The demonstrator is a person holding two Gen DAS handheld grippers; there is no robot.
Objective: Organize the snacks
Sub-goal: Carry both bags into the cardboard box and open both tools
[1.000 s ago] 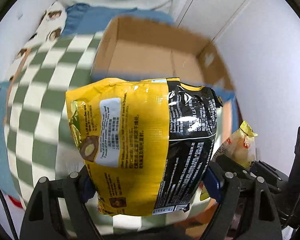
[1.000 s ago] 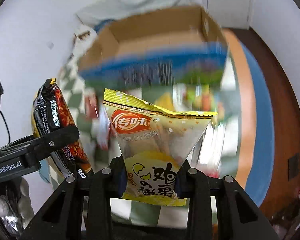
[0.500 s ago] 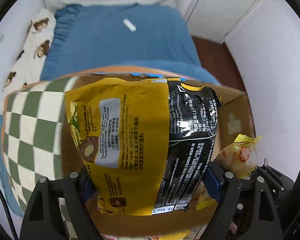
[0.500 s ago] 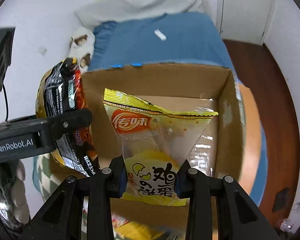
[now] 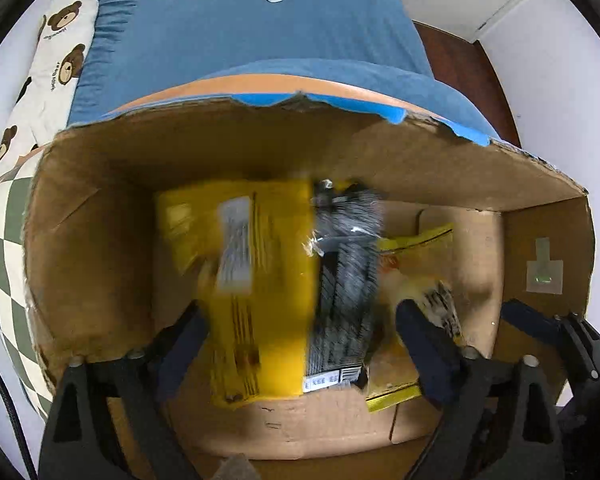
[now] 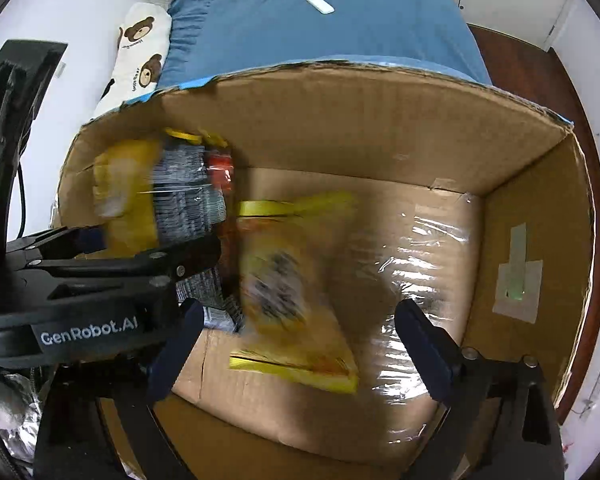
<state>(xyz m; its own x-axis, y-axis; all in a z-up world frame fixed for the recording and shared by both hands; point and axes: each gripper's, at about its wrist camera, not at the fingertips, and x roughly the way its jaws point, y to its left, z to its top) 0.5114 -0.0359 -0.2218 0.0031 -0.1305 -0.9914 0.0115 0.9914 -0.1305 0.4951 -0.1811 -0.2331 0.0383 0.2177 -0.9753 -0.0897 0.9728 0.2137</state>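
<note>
Both tools are opening over the cardboard box. The left tool stands apart around the blurred yellow-and-black bag, untouched. The right tool stands apart around the blurred yellow packet.

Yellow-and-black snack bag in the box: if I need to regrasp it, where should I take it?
Probably by the top crimped edge of the yellow-and-black bag, coming straight down from above: the cardboard box walls block side approaches, and the flat seam suits two fingers.

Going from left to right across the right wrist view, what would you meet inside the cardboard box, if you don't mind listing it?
Yellow and black snack bag → clear yellow-edged snack pouch → shiny plastic tape on the box floor → taped label on the right wall of the cardboard box.
</note>
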